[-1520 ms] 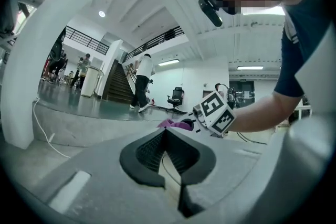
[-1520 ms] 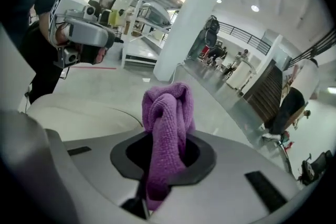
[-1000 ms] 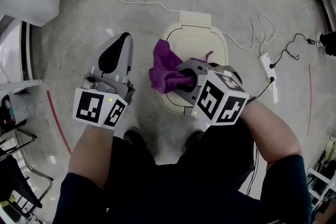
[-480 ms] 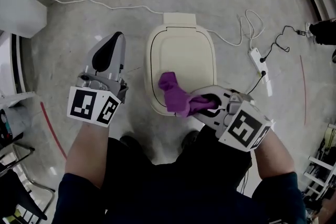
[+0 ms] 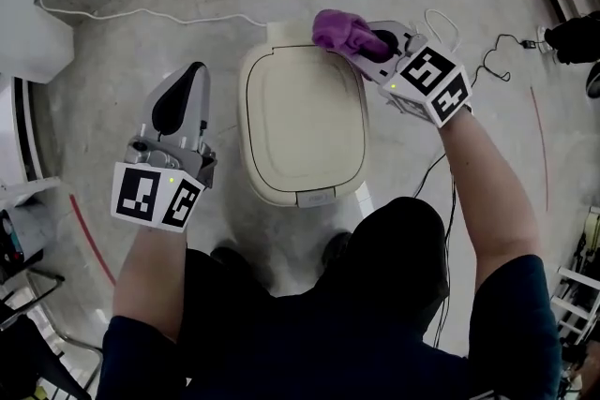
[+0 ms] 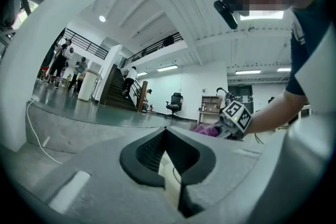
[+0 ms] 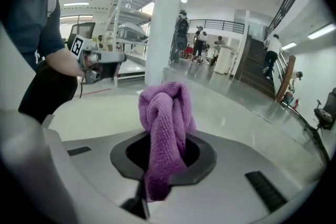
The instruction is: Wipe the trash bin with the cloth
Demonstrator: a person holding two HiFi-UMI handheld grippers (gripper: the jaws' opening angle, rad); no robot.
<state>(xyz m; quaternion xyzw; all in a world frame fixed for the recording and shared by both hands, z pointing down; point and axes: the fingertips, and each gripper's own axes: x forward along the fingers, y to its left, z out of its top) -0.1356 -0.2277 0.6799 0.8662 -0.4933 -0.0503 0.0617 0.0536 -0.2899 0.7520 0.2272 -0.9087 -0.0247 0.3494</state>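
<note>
A cream trash bin (image 5: 302, 122) with a shut lid stands on the floor below me. My right gripper (image 5: 364, 45) is shut on a bunched purple cloth (image 5: 338, 31) and holds it at the lid's far right corner. In the right gripper view the cloth (image 7: 164, 128) fills the jaws, with the pale lid (image 7: 110, 113) just beyond. My left gripper (image 5: 180, 105) hangs left of the bin, apart from it, jaws shut with nothing between them. The left gripper view looks across the bin at the right gripper (image 6: 231, 122) and cloth (image 6: 208, 130).
White cables (image 5: 141, 13) run across the grey floor behind the bin, and a power strip cable (image 5: 495, 61) lies to the right. A red floor line (image 5: 89, 234) runs at left. White furniture (image 5: 28, 33) stands at far left. My feet are at the bin's near edge.
My right gripper has carried the cloth from the lid's near edge up to its far right corner. The left gripper has stayed beside the bin.
</note>
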